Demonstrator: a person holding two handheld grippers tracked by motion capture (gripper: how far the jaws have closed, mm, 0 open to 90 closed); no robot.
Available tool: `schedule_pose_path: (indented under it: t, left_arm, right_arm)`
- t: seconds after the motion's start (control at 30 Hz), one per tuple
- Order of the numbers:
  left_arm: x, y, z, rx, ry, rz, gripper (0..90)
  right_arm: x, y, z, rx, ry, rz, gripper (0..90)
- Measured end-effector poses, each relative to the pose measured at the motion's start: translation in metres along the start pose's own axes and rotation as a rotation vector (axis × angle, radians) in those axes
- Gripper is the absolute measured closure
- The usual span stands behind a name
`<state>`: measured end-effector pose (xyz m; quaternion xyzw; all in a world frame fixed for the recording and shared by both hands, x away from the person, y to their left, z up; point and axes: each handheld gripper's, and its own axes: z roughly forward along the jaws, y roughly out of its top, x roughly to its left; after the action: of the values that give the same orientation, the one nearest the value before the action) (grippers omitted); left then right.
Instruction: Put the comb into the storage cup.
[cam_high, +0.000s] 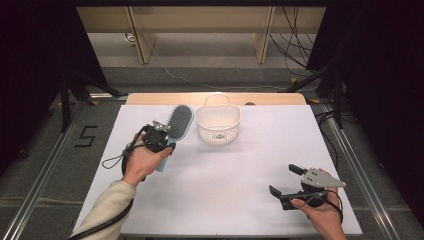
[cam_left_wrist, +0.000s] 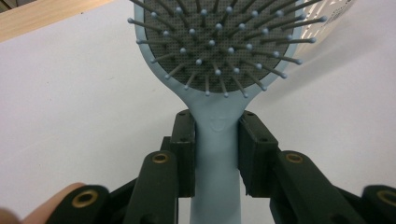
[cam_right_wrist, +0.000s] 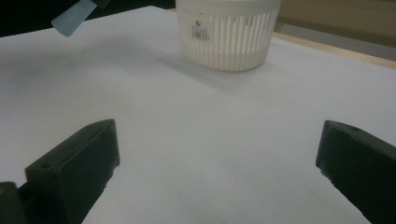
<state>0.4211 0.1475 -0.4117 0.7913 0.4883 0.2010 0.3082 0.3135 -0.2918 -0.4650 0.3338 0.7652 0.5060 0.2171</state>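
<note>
Item 1, hairbrush (cam_left_wrist: 215, 70): pale blue, grey cushion with ball-tipped bristles facing up toward my left camera. I see its handle running straight back between the jaws of my left claw (cam_left_wrist: 217, 154), the head standing forward of the jaw tips. From the high view the head (cam_high: 179, 120) reaches beyond the claw toward the far edge of the worktop (cam_high: 225, 175), just left of the basket.

Item 2, left claw (cam_high: 165, 142): narrowed down onto the brush handle, both pads pressed flat against its sides, one either side of the neck. A hand (cam_high: 142, 162) grips the claw from behind.

Item 3, basket (cam_high: 218, 124): white, slotted wall, wire-like handle, with a small label on its side. It sits ahead and to the right of my left claw, near but apart from the brush head. From my right claw it lies well ahead (cam_right_wrist: 228, 35), upright on the worktop.

Item 4, right claw (cam_high: 285, 180): jaws spread wide, nothing between them, bare worktop beneath; I cannot tell whether it touches the surface
</note>
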Motion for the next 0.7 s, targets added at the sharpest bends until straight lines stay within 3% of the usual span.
schedule_pose_path:
  t: [0.7]
  left_arm:
    - [-0.0007, 0.0018, -0.0035, -0.06, -0.002, -0.008, 69.9]
  right_arm:
    - [0.0001, 0.0001, -0.0003, 0.0, -0.001, -0.001, 0.3]
